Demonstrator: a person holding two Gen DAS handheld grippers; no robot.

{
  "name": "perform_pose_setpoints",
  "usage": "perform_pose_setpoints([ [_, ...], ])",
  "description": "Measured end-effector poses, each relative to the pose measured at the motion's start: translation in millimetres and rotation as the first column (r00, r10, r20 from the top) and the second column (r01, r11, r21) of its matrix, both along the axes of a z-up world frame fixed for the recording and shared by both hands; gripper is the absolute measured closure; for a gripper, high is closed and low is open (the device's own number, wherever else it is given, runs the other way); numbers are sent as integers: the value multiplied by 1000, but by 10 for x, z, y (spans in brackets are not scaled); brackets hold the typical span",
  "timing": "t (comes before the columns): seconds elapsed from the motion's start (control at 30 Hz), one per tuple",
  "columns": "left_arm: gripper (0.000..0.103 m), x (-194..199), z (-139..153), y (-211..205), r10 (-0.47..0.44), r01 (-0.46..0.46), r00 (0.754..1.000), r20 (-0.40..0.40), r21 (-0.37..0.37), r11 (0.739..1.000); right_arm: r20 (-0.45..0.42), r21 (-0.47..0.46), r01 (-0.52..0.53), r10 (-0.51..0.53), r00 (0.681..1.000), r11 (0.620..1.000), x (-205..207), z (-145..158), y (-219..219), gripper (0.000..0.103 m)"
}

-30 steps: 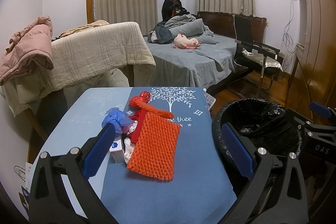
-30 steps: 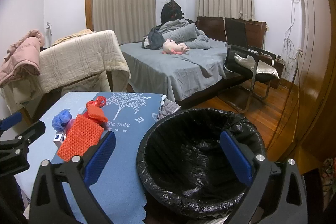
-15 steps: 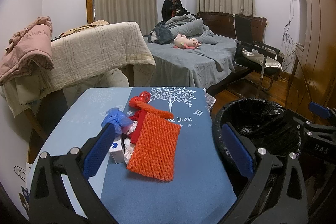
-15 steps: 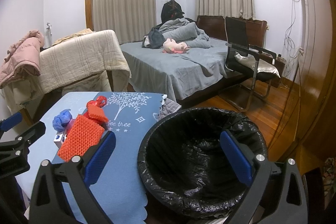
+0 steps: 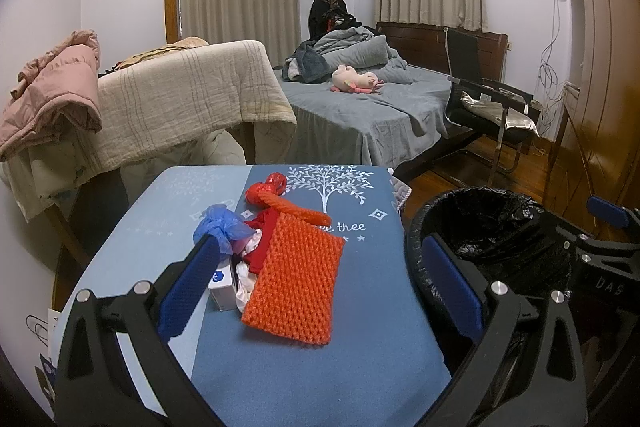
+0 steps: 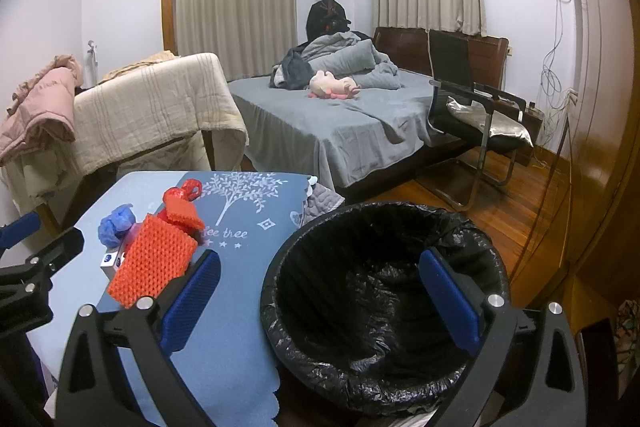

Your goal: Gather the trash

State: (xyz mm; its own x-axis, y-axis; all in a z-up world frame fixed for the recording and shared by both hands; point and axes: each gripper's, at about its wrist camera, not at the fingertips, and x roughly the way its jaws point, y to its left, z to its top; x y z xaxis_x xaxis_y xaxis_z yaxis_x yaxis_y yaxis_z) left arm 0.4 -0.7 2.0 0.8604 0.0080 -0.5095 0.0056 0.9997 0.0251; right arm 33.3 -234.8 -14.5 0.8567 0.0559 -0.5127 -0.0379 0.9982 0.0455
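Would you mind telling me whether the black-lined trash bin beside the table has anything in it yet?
Apparently empty: the right wrist view into the trash bin shows only crumpled black liner; its very bottom is dark.

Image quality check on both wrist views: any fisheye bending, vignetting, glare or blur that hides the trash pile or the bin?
Left wrist view: strong barrel bending at the edges, dark corners; the orange mesh and blue bag are sharp and evenly lit. Right wrist view: same bending; the black bin liner shows soft sheen but its depths stay dark; the wooden door on the right carries a warm glare.
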Motion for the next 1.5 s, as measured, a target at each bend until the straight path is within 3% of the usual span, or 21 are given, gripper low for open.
perform_pose_setpoints([
  [0.67, 5, -2, -2, 0, 0, 0, 1000, -1, -1, 1000, -3, 1, 0, 0, 1000, 1000, 9, 9, 5, 6],
  [1.13, 5, 6, -52, 70, 10, -10, 1000, -7, -10, 1000, -3, 9, -20, 20, 1000, 1000, 20, -149, 129, 6],
  [1.37, 5, 119, -150, 375, 59, -59, 998, 21, -6, 998, -10, 29, -62, 63, 998, 998, 182, -231, 290, 6],
  [1.5, 5, 211, -271, 736, 143, -143, 989, 17, -20, 989, -27, 42, -105, 106, 994, 994, 332, -365, 484, 6],
])
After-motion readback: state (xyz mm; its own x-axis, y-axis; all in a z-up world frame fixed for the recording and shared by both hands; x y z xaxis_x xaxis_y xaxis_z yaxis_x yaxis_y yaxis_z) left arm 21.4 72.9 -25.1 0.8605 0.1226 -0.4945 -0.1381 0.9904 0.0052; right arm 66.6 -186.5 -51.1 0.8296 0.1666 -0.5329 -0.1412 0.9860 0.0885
